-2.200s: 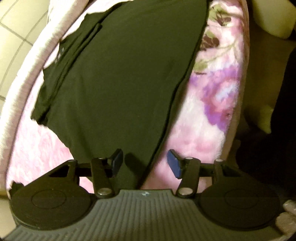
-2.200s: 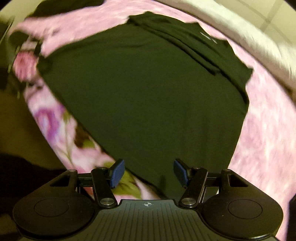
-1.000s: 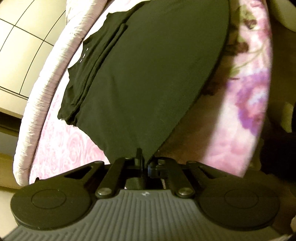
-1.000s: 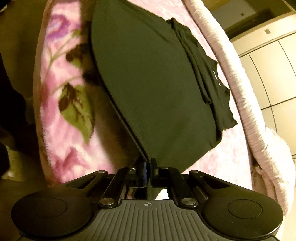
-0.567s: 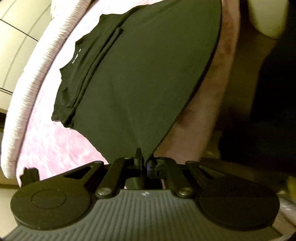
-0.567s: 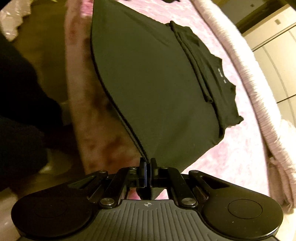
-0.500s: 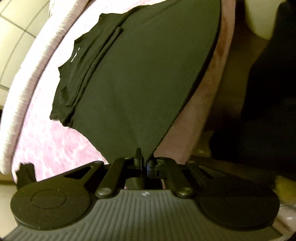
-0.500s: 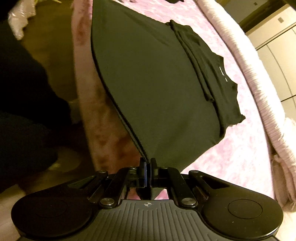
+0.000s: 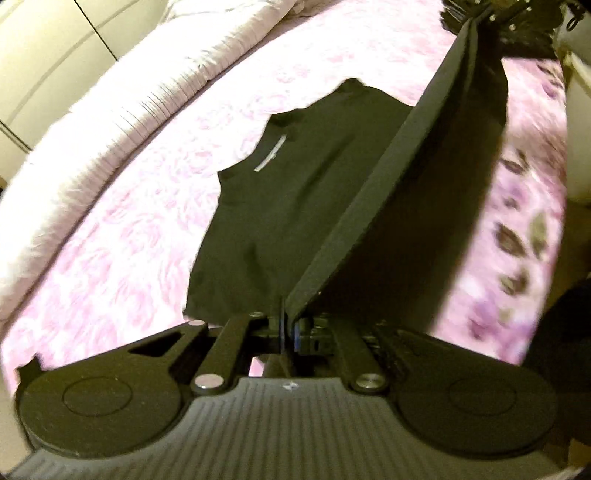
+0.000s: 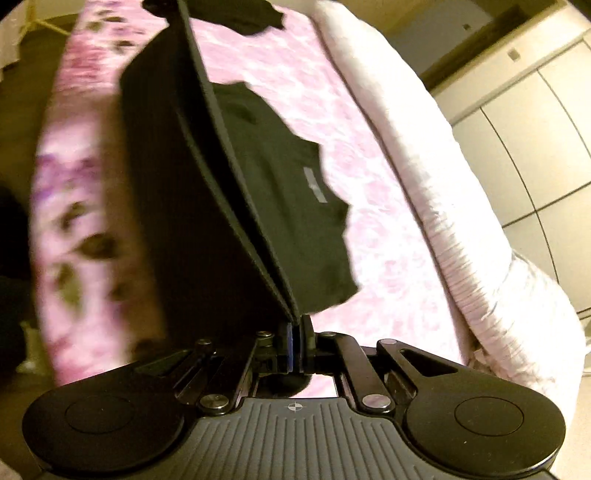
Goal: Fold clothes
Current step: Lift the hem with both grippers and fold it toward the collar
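Black T-shirt (image 9: 306,177) lies on the bed, collar end far, with a pale neck label (image 9: 270,158) showing near the collar. Its near hem is lifted off the bed and stretched taut between your two tools, so the lower half stands up as a raised flap over the part that lies flat. Your left tongs (image 9: 289,328) are pressed together, pinching one hem corner; the fabric edge runs from there up and away to the far right. Your right tongs (image 10: 295,345) are likewise clamped tight on the other hem corner, with the edge running away to the far left, where your left tool appears to be, though that corner is dark and blurred. The shirt sits on a pink floral blanket (image 9: 122,236) covering the bed. A pale ribbed quilt (image 10: 443,206) runs along the far side of the bed. Beyond it stand cream cupboard doors (image 10: 535,122). Another dark garment (image 10: 236,14) lies on the blanket past the shirt in the right view.
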The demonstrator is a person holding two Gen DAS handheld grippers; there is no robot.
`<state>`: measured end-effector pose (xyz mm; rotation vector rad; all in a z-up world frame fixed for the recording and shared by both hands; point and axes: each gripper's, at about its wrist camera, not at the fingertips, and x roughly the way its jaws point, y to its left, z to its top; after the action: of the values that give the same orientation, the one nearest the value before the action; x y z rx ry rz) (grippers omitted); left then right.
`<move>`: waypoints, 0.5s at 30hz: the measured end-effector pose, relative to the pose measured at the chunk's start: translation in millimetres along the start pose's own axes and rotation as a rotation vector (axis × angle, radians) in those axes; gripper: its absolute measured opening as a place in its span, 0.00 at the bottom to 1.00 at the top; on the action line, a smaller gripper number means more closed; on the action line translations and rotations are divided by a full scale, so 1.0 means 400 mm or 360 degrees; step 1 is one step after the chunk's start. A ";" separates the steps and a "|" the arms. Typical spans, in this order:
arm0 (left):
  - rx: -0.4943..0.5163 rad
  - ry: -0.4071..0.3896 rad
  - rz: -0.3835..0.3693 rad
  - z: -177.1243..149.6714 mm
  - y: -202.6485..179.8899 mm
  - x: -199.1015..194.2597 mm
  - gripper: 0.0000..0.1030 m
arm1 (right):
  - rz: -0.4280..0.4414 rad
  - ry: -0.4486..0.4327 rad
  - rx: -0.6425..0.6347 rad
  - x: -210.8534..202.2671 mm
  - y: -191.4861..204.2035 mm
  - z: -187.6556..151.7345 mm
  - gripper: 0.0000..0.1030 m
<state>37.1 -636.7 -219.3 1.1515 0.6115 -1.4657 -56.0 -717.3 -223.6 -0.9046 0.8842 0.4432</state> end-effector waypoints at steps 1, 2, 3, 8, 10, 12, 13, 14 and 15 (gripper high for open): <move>-0.0012 0.0013 -0.0056 0.014 0.052 0.046 0.03 | 0.0020 0.0031 0.0016 0.051 -0.038 0.020 0.01; -0.0027 0.0034 -0.0101 0.022 0.095 0.091 0.03 | 0.0044 0.0061 0.0035 0.101 -0.074 0.038 0.01; -0.0042 0.0056 -0.0146 0.031 0.138 0.135 0.03 | 0.0068 0.0091 0.0055 0.152 -0.111 0.055 0.01; -0.0106 0.0125 -0.0285 0.048 0.281 0.312 0.03 | 0.0206 0.0248 0.0076 0.359 -0.220 0.095 0.01; -0.0122 0.0154 -0.0324 0.050 0.323 0.367 0.03 | 0.0244 0.0287 0.0099 0.423 -0.252 0.105 0.01; -0.0138 0.0176 -0.0368 0.054 0.349 0.414 0.03 | 0.0272 0.0316 0.0130 0.476 -0.285 0.114 0.01; -0.0152 0.0182 -0.0384 0.055 0.363 0.435 0.03 | 0.0286 0.0331 0.0145 0.502 -0.302 0.119 0.01; -0.0173 0.0182 -0.0389 0.057 0.375 0.456 0.03 | 0.0299 0.0346 0.0157 0.527 -0.320 0.125 0.01; -0.0193 0.0186 -0.0393 0.058 0.387 0.472 0.03 | 0.0311 0.0356 0.0165 0.557 -0.335 0.133 0.01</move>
<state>193.8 -777.8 -344.9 1.1012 0.9382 -1.5523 187.3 -753.9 -322.9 -0.7848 1.1963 0.4650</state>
